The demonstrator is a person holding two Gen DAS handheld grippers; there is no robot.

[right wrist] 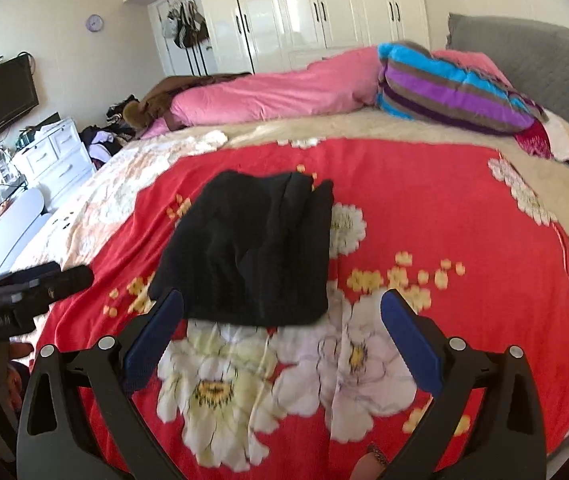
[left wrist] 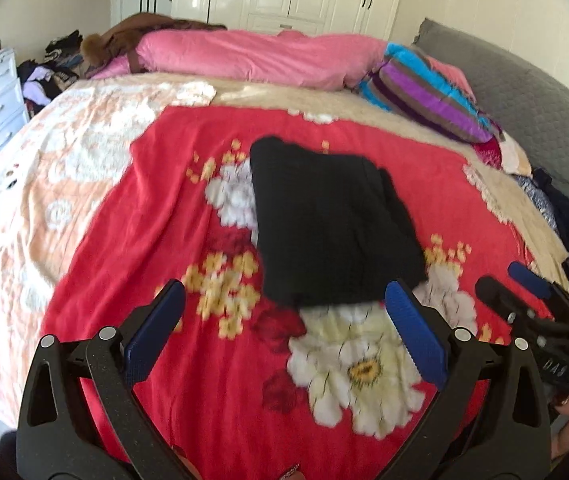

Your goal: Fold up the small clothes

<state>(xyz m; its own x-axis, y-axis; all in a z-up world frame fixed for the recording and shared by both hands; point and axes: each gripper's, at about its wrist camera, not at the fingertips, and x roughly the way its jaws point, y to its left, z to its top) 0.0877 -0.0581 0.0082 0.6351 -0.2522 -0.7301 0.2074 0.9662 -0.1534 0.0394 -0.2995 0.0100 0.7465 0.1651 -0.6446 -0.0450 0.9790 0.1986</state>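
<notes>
Lying folded, one black garment [left wrist: 330,220], two grippers [left wrist: 284,320] [right wrist: 282,322], jaws spread

black garment [left wrist: 330,220] [right wrist: 252,248] | folded into a compact, roughly rectangular stack, layered edges seen along one side | laid flat on the red floral blanket [left wrist: 212,380] [right wrist: 424,208] | touched by nothing

Folded garment [left wrist: 332,224] lay on blanket [left wrist: 132,216], just ahead of left gripper [left wrist: 284,312] and right gripper [right wrist: 282,316]; pillow [right wrist: 452,92] far beyond, rightward.
</notes>
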